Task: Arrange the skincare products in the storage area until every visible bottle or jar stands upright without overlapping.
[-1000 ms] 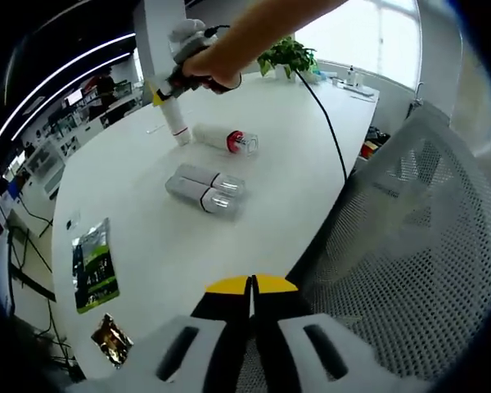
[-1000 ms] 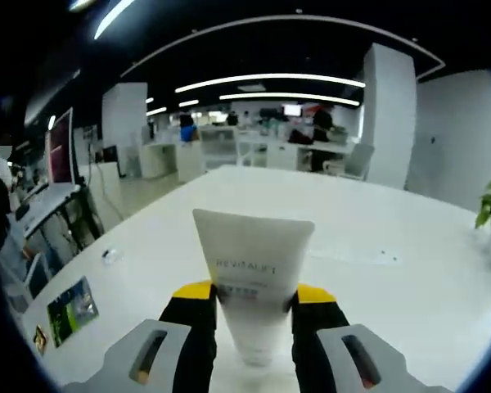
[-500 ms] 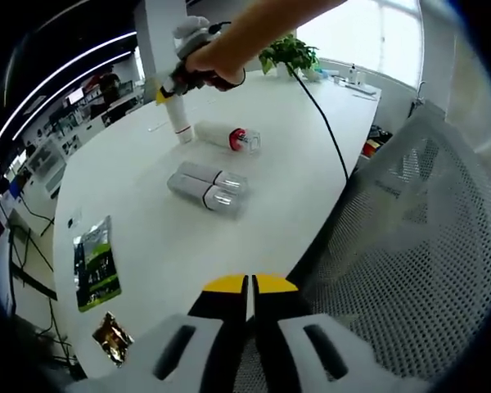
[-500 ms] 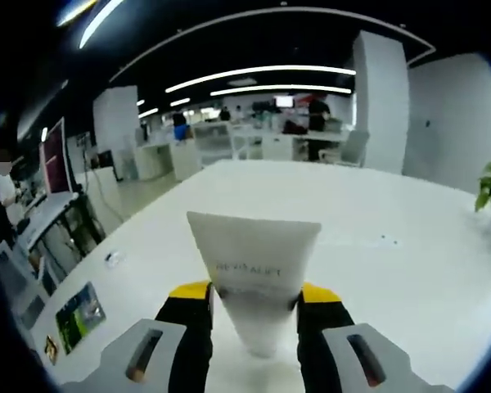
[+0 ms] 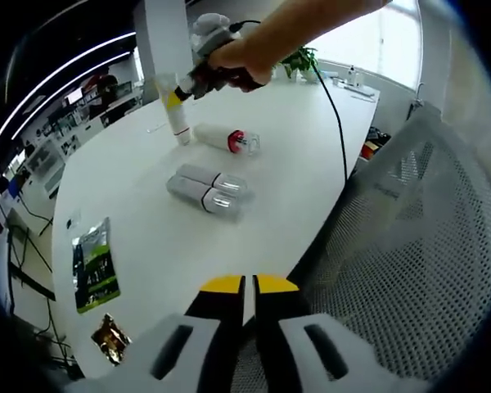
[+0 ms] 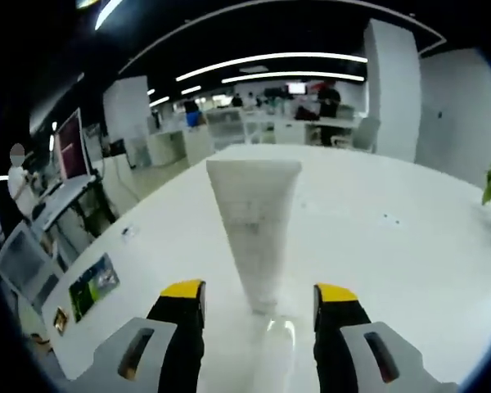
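A white tube [image 6: 254, 221] stands upright on its cap on the white table [image 6: 409, 278], just ahead of my right gripper [image 6: 259, 292]. Its jaws are open on either side of the tube and do not touch it. In the left gripper view the same tube [image 5: 177, 119] stands at the far side, with the right gripper [image 5: 180, 92] in a person's hand beside its top. A white bottle with a red band [image 5: 229, 139] lies on its side near it. Two white bottles with clear caps [image 5: 206, 188] lie side by side at mid-table. My left gripper [image 5: 245, 285] is shut and holds nothing, low at the near table edge.
A green packet [image 5: 94, 266] and a gold wrapper [image 5: 110, 337] lie at the table's left end. A mesh chair back [image 5: 409, 246] stands close on the right. A black cable [image 5: 331, 123] trails across the table from the hand. A potted plant [image 5: 301, 59] sits far back.
My right gripper has opened and let go of the tube, which now stands on its own. The hand has drawn back slightly. The left gripper has stayed put.
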Available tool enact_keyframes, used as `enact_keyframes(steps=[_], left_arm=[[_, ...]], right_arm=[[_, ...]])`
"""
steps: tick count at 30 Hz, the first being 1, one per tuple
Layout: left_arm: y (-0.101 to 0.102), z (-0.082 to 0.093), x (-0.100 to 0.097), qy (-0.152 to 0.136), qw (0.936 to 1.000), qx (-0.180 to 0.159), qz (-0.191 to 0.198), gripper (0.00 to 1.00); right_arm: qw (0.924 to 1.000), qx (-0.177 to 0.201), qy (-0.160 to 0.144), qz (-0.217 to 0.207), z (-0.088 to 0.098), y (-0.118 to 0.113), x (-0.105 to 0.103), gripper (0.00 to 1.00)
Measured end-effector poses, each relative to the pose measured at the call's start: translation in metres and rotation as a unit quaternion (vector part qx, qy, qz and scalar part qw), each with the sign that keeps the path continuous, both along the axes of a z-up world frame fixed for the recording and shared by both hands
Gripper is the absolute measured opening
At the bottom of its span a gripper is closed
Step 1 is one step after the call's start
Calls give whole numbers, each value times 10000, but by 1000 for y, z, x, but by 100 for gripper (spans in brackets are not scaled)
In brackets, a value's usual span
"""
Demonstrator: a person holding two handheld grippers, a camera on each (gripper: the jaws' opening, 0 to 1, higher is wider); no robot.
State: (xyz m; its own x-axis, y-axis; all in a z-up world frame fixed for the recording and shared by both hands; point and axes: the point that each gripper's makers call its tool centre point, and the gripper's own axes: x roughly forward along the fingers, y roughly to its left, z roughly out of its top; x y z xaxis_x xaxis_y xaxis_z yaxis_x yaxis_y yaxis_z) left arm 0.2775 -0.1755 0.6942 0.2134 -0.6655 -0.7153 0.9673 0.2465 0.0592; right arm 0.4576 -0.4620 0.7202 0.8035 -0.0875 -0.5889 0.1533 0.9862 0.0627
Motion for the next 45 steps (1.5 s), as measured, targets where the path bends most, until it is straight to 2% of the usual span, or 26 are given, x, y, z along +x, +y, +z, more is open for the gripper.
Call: enact_keyframes(steps=[4, 6, 7, 8, 11, 15, 21, 25, 26, 28, 29, 36, 37, 38, 40, 45], left_arm=[[0, 0, 0, -47, 10000, 27, -31, 0], [0, -1, 0, -64, 10000, 30, -37, 0], [0, -1, 0, -83, 10000, 41, -37, 0], [0, -1, 1, -82, 10000, 46, -25, 0], [1, -2, 1, -73, 9999, 100, -9, 0], [2, -2, 2, -104, 9999, 123, -6, 0], [0, 0, 1, -110, 9999, 59, -29, 0], [-1, 0, 0, -115, 9999, 43, -92, 0], [-1, 0, 0, -128, 9999, 40, -91, 0], [0, 0, 0, -112, 9999, 58, -68, 0], [0, -1, 1, -119, 9999, 66, -60, 0], [2, -2, 1, -121, 9998, 129, -36, 0], [2, -2, 2, -125, 9998, 129, -32, 0], [2, -2, 2, -137, 9998, 126, -25, 0], [2, 0, 4, -192, 9998, 103, 7, 0], [2, 0, 4, -188, 9998, 84, 9, 0]], right_arm=[[9977, 10, 684, -14, -31, -4, -37, 62], [9948, 146, 999, 120, -45, 6, -53, 66], [9938, 337, 1055, 124, -52, 12, -60, 68], [9932, 373, 1100, 105, -55, 16, -66, 70], [9902, 317, 1355, 146, -66, 26, -89, 62], [9884, 310, 1478, 144, -75, 37, -108, 61], [9882, 122, 1522, 89, -82, 36, -115, 52], [9890, 203, 1467, 31, -82, 34, -112, 47], [9888, 206, 1475, 25, -82, 35, -112, 45], [9879, 55, 1546, 144, -83, 34, -113, 33], [9867, -103, 1617, 155, -83, 30, -114, 32], [9847, 588, 1636, -69, -79, 28, -116, 28], [9818, 914, 1660, -126, -78, 30, -117, 28], [9796, 1081, 1687, -158, -77, 32, -118, 27], [9793, 1086, 1703, -141, -75, 27, -119, 26], [9728, 1469, 1791, -82, -69, 28, -121, 25]])
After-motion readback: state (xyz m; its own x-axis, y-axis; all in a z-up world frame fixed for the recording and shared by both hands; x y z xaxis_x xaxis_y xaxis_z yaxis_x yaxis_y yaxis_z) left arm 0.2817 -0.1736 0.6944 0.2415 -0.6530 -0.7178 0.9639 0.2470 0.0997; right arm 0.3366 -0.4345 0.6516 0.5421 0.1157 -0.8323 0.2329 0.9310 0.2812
